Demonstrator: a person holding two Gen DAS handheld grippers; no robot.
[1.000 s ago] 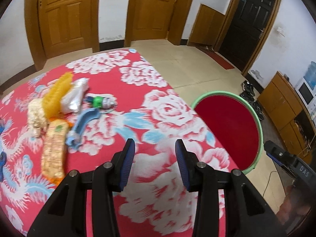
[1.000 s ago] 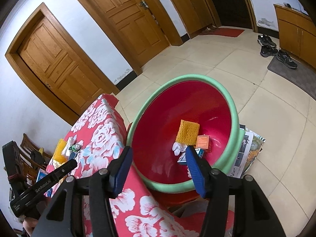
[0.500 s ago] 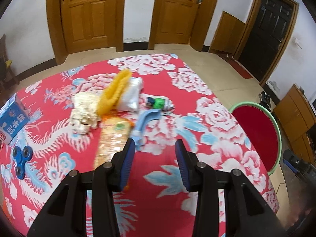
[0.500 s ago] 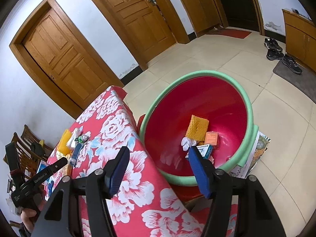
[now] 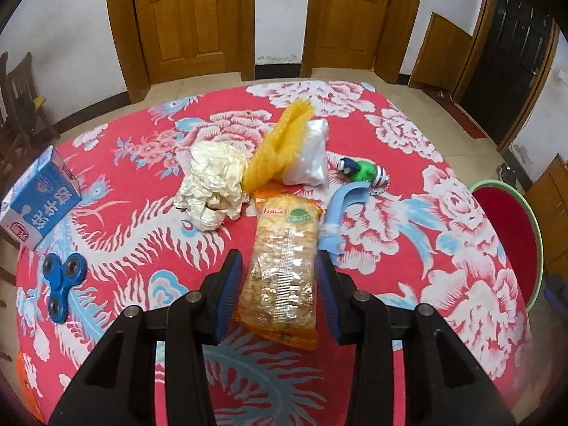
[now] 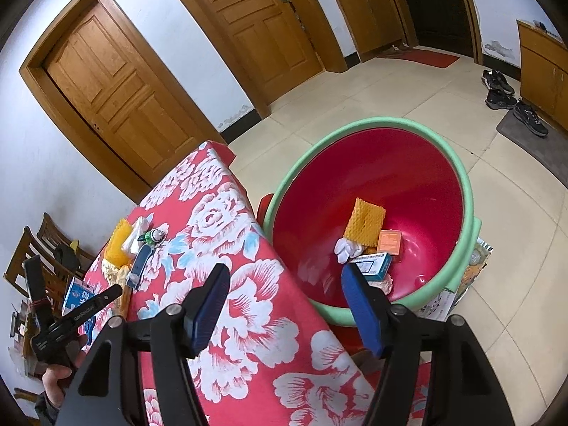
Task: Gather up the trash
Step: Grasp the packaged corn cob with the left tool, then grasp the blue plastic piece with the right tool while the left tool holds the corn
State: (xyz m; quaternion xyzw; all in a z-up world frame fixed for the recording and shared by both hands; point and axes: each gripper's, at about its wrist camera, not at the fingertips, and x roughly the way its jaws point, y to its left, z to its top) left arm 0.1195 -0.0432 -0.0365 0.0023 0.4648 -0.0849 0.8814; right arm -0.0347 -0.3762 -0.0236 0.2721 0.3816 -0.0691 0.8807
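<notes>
Orange snack packet — between tool pads

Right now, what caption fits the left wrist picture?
Left gripper fingers straddle a clear crinkly snack packet on the red flowered tablecloth.

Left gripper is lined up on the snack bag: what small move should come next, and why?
Probably ease down a little and close. The left gripper straddles the snack bag, pads open either side and seemingly not yet pressing. The right gripper is empty beside the basin.
</notes>
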